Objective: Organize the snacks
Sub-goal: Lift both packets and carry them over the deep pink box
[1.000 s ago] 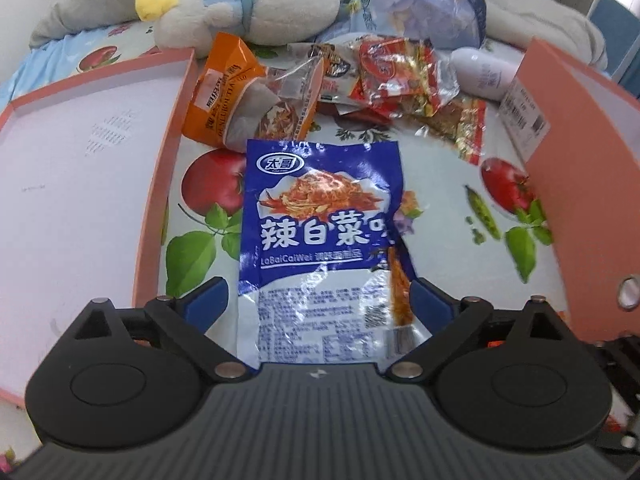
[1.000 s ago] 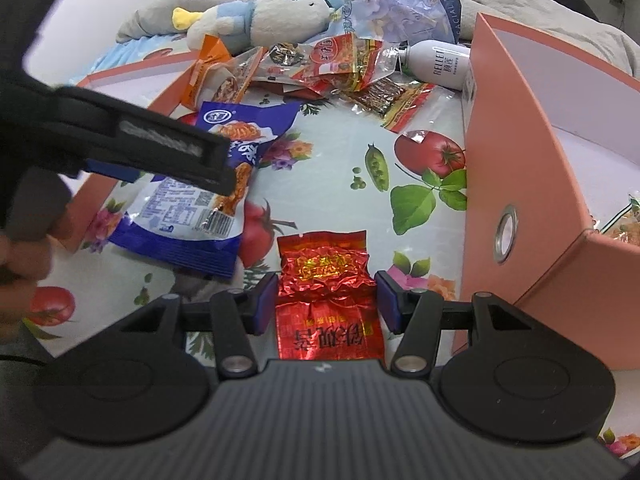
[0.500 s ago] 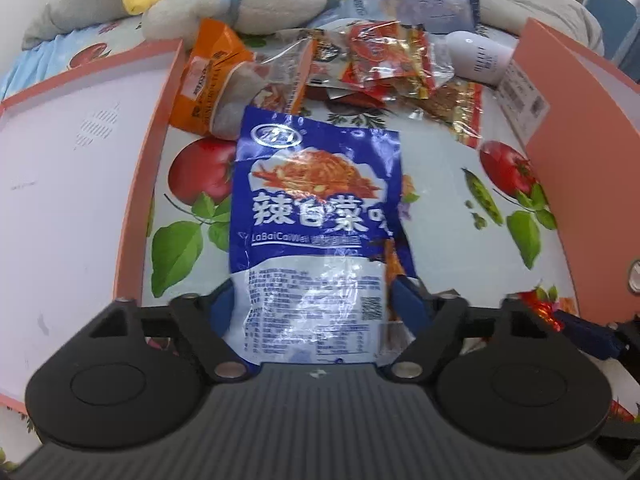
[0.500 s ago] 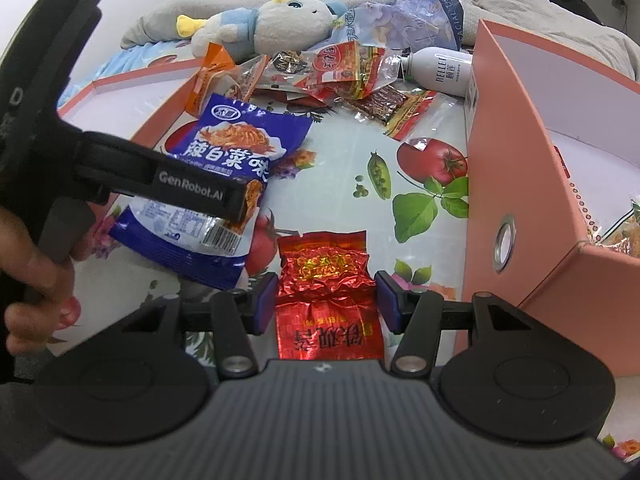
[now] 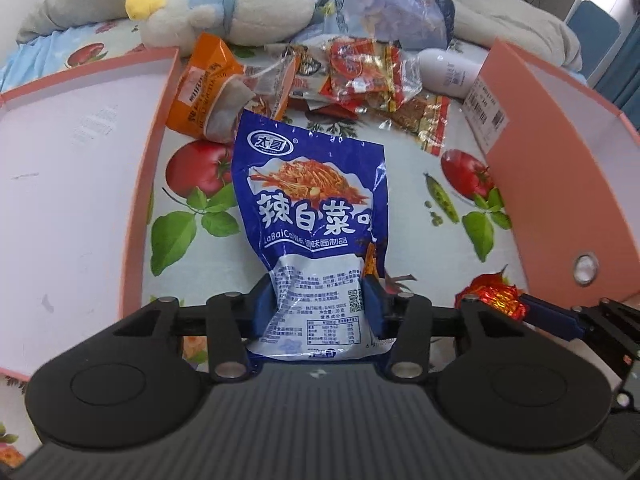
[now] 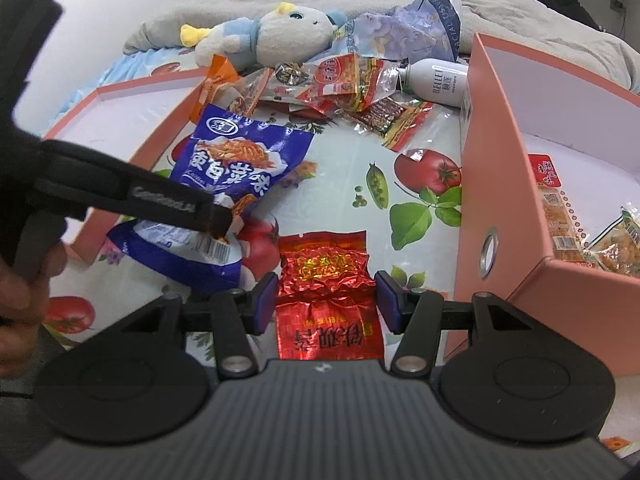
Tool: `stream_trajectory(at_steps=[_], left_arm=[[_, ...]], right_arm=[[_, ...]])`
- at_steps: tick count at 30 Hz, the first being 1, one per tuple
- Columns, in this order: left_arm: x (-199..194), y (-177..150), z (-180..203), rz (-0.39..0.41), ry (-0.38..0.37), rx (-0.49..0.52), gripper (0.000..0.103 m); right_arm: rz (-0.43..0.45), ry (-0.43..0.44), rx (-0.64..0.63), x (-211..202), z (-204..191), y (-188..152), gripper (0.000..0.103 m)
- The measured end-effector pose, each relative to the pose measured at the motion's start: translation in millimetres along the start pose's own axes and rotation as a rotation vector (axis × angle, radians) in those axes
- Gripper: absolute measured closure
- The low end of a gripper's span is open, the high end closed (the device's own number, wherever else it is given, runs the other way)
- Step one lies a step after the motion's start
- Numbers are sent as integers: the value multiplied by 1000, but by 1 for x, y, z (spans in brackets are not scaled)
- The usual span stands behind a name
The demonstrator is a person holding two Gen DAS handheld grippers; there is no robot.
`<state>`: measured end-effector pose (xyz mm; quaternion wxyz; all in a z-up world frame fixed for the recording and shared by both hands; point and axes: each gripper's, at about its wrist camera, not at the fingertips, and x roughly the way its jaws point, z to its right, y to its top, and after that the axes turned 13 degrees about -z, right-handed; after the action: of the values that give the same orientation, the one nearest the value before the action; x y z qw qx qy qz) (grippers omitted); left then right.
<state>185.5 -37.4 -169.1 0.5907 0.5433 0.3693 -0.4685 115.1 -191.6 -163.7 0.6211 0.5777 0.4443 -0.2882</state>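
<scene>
Left wrist view: my left gripper has just been closing, and its blue pads now pinch the lower end of the blue bag, which crumples between them. The bag stretches away toward twelve o'clock over the fruit-print cloth. A shallow pink tray lies at nine o'clock; a taller pink box stands at three o'clock. A heap of snacks lies at twelve, just before a plush toy. I judge the hold narrow, near one edge, so the bag may swing; I should lift slowly and keep it level while carrying it to a container.

Right wrist view: my right gripper is half spread around a red packet. The packet lies flat on the cloth between the pads; I see gaps at both sides, so nothing is pinched. The pink box at three o'clock already holds snack packs. At ten o'clock my left gripper holds the blue bag, whose far end lifts off the cloth. I should keep the right still until the left clears, then close squarely across the packet.
</scene>
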Motion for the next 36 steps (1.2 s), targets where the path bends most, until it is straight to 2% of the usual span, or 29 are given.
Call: stream_trajectory(at_steps=[11,19,29,36], left_arm=[[-55,11,1,87,-12,-10,51],[-90,22,5,142,-41,-10,51],[-129,38,17,201,-78,11,51],[-150,44,40,228,-119,26,51]], right_arm=[[79,20,-5,-32,-8,16,48],[155,-7,23,-62,0,41,48],[235,-22,54,-97,11,65,48],[272,-44,66,-121,24,72,48]])
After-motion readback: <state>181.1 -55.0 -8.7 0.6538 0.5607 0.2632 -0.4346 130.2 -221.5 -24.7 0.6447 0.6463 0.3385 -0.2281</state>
